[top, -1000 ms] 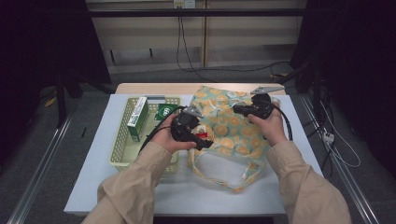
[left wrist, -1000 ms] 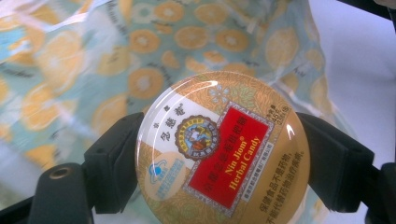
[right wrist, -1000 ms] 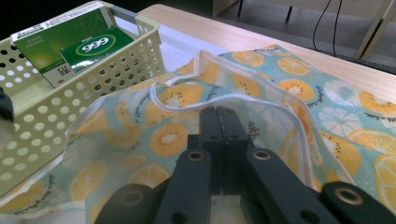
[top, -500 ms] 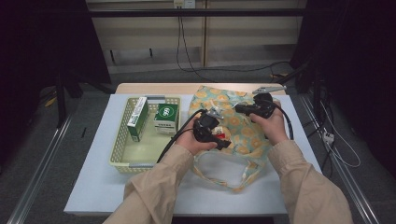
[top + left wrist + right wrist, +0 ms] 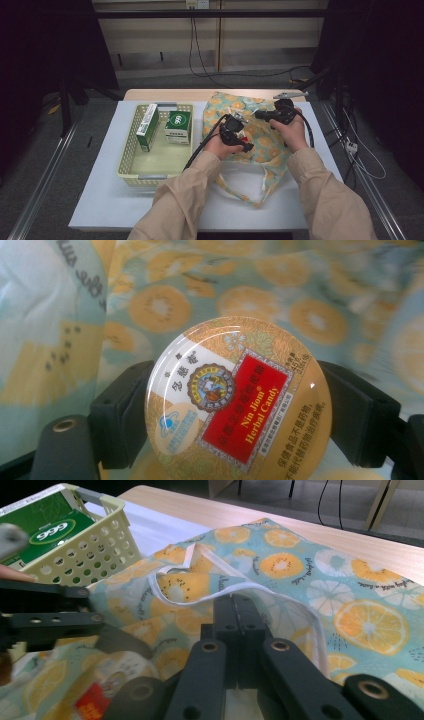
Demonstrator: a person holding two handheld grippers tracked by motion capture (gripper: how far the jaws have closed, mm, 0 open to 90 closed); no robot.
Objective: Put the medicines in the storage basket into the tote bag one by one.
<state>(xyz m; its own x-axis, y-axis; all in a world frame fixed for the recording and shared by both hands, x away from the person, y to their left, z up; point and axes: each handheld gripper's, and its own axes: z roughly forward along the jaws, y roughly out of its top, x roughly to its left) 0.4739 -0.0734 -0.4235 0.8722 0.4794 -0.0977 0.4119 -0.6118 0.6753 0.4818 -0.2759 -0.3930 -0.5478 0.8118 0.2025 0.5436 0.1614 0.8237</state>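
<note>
The left tool (image 5: 239, 131) sits at the centre of the high view, above the fruit-print cloth bag (image 5: 260, 150). In the left gripper view its two black jaws press against opposite sides of a round candy tin (image 5: 238, 399). The tin fills the lower centre of that frame, its lid facing the camera. The lid carries a red label reading "Nin Jiom Herbal Candy". The bag's orange-slice pattern lies behind the tin, partly blurred.

The right tool (image 5: 265, 114) sits right of centre in the high view, over the upper part of the bag. In the right gripper view its jaws stand fully together at the bottom centre of the frame. They pinch the white-trimmed edge of the bag opening (image 5: 240, 587), and the cloth rises in a fold around them. The tin's red label and the left tool's jaws appear at the lower left of that frame, just beside the opening.

A pale yellow basket (image 5: 131, 165) stands on the table (image 5: 100, 200) at the left of the high view. It contains two green-and-white boxes. One box (image 5: 147, 127) stands on its edge at the left. The other box (image 5: 178, 127) is beside it at the right.
</note>
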